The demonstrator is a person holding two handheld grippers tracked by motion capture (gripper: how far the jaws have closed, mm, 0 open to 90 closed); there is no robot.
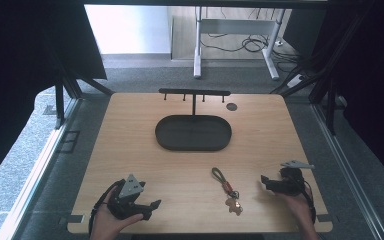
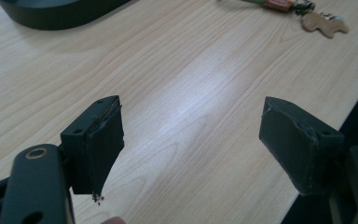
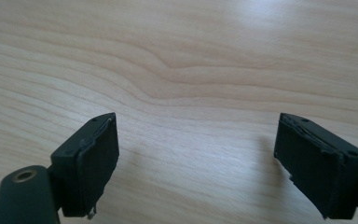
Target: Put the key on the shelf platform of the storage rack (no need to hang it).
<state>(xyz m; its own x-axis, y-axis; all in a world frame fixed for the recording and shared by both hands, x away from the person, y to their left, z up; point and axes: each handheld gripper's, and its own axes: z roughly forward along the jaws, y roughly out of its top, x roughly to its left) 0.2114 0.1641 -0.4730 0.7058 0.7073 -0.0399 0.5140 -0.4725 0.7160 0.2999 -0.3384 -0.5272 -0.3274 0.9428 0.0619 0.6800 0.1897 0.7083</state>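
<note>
My left claw [image 2: 191,133] and right claw [image 3: 196,163] both gape empty over the worktop [image 1: 130,150] (keyring [image 1: 228,190] lying between them, black tray [image 1: 193,133] beyond).

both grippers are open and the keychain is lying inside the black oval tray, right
Not quite. Both the left gripper and right gripper are open, but the keychain lies on the bare table, nearer the person than the black oval tray, as the high view shows.

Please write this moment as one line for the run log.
left hand-held gripper: open, empty | right hand-held gripper: open, empty | keychain: on table between them | tray: empty
</note>
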